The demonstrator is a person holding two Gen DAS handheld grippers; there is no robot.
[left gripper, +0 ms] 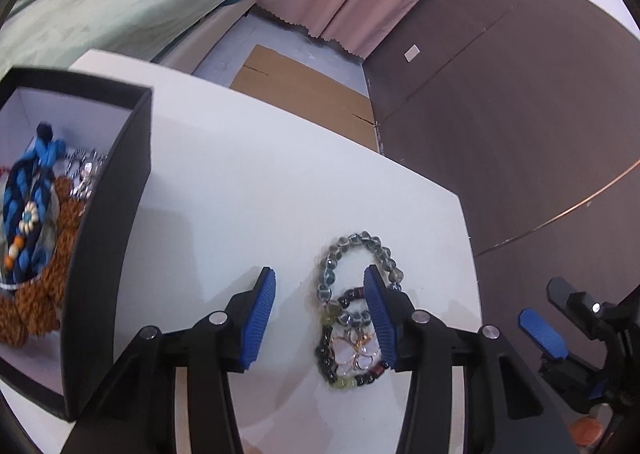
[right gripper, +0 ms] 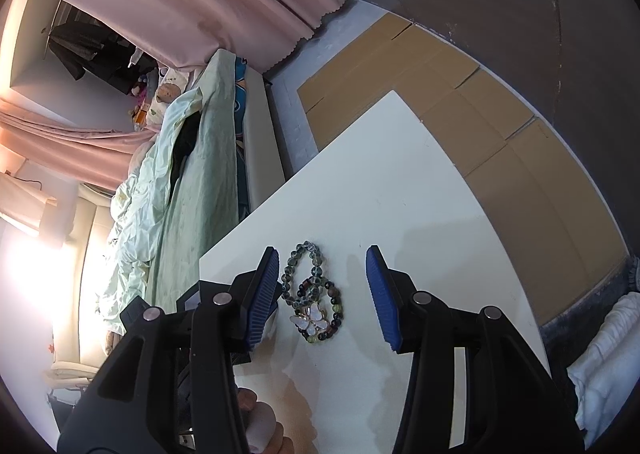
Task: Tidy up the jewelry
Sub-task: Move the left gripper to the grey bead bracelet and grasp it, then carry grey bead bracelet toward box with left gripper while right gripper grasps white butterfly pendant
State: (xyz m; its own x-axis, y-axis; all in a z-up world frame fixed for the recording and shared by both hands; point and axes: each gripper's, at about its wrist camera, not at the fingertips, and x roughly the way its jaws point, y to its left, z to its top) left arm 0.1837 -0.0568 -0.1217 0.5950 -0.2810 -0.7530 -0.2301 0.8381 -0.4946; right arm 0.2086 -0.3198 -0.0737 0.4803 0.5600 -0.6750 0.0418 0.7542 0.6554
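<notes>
Left wrist view is showing, at the left edge of the frame, a black box (left gripper: 108, 221) that is already holding jewelry: a blue braided bracelet (left gripper: 24, 209), a brown cord piece (left gripper: 40, 302) and a silver chain (left gripper: 84, 169). Moving toward the middle, the left gripper (left gripper: 320, 318) is hanging over the white desk (left gripper: 260, 193) with its jaws released and holding nothing. Between them, close to the right finger, two beaded bracelets are lying on the desk: a grey-blue bead bracelet (left gripper: 352, 266) above, and a dark mixed-bead bracelet (left gripper: 340, 358) with a butterfly charm (left gripper: 358, 350) below, the two touching. Together they are making a long shape that is running along the direction of the fingers. At the lower right edge, the right gripper (left gripper: 560, 318) is showing off the desk corner.

Right wrist view is showing the same two bracelets just beside the left finger of the right gripper (right gripper: 324, 294), whose jaws are also released. I judge that the left gripper is nearer, and it is needing only a small shift to the right.
</notes>
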